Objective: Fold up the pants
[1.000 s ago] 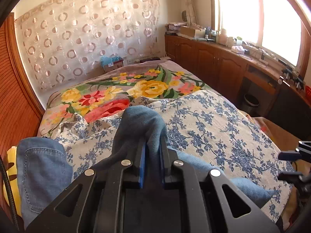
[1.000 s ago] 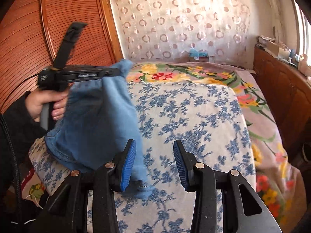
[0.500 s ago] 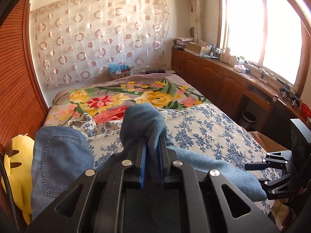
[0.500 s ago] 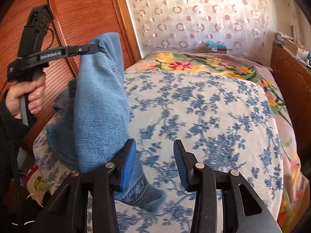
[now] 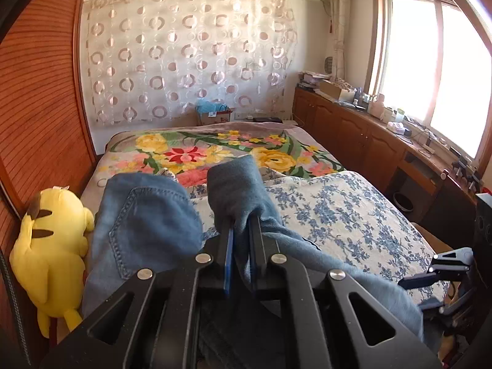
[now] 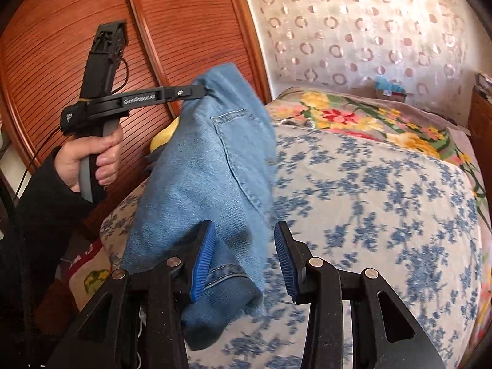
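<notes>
Each camera sat just behind its own fingers, looking forward and downward. The left view faced along the bed (image 5: 353, 215) toward the curtain (image 5: 184, 55); the right view faced the wardrobe doors (image 6: 77, 30). Both shared the jeans (image 6: 209, 166), bed and curtain.

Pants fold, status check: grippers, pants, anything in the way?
Left gripper shut on pants, holding them up over the bed. Right gripper open, denim beside its left pad, not clamped. Yellow plush toy at bed edge, clear.

Pants (image 5: 144, 218) hang above bed (image 5: 344, 215) (toy (image 5: 52, 246) left).
</notes>
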A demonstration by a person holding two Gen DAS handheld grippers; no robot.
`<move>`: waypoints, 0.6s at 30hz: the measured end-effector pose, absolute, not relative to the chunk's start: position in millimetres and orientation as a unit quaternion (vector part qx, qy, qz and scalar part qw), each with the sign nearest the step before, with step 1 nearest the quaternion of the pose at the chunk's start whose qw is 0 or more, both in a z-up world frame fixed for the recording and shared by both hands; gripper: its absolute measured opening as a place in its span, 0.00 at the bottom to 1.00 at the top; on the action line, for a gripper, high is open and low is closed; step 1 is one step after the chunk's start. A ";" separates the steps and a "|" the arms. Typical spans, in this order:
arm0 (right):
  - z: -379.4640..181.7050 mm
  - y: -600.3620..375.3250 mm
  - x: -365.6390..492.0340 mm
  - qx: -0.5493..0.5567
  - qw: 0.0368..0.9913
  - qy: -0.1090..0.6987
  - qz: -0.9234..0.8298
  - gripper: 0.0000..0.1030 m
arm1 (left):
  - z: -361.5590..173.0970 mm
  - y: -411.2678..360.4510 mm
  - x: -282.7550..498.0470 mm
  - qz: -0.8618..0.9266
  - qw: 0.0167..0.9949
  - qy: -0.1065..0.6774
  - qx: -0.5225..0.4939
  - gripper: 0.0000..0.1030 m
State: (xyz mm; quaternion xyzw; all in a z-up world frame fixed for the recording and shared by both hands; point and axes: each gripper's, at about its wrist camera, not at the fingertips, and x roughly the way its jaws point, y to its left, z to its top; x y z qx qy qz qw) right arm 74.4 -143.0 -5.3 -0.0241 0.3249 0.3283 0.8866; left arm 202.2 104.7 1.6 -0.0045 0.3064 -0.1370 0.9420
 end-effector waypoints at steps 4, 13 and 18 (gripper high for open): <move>-15.2 -110.5 81.4 -0.033 0.872 0.340 0.350 0.40 | -7.7 124.2 200.7 -0.120 0.943 0.310 -0.014 0.05; -54.8 -63.0 94.0 -0.047 0.855 0.363 0.368 0.40 | -17.6 150.1 190.7 -0.087 0.943 0.320 -0.015 0.03; -59.2 -62.1 94.3 -0.036 0.855 0.360 0.370 0.40 | -25.7 144.7 192.8 -0.088 0.938 0.336 -0.023 0.13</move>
